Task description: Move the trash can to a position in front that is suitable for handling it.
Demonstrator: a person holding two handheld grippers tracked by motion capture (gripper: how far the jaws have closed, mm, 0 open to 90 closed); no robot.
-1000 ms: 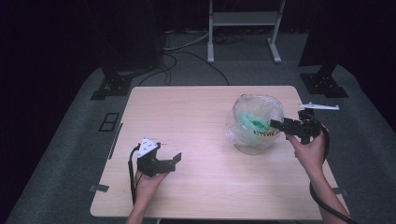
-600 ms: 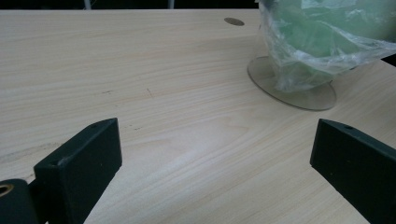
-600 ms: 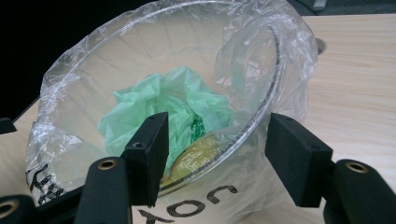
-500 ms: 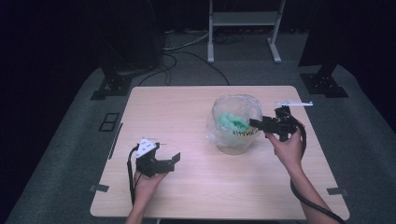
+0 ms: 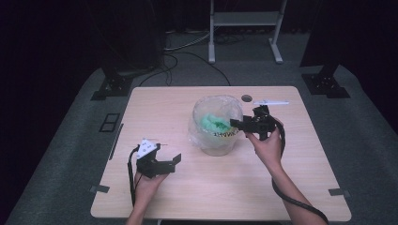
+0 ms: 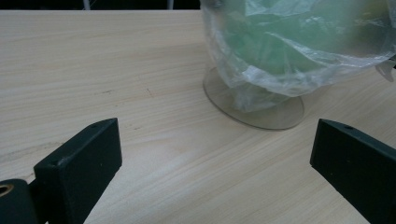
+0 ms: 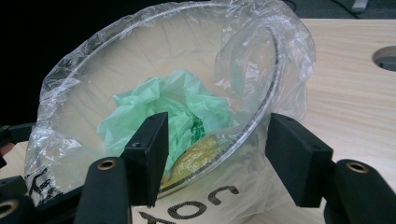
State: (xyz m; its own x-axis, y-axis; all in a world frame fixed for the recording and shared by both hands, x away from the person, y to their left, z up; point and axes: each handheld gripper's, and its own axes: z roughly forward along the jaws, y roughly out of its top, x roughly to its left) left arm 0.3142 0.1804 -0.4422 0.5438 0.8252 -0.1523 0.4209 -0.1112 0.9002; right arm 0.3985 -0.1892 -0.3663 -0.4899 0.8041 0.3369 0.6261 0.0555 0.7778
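Clear glass bowl [image 5: 217, 126] lined with a printed plastic bag [image 7: 280, 42], frame centre, holding crumpled green plastic [image 7: 173, 107]; print partly legible, "JOC"; right gripper [image 5: 237, 124] jaws spread astride the rim; left gripper [image 5: 174, 161] agape, lower left; pale wood table [image 5: 225, 187], dark room.

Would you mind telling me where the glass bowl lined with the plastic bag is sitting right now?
In the high view, the bowl stands right of the table's centre, toward the far edge. The right gripper straddles its rim, with the left gripper apart on its near left.

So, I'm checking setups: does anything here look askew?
Yes. The glass bowl, lined with a clear plastic bag, is tipped toward the right gripper, whose open jaws straddle its rim.
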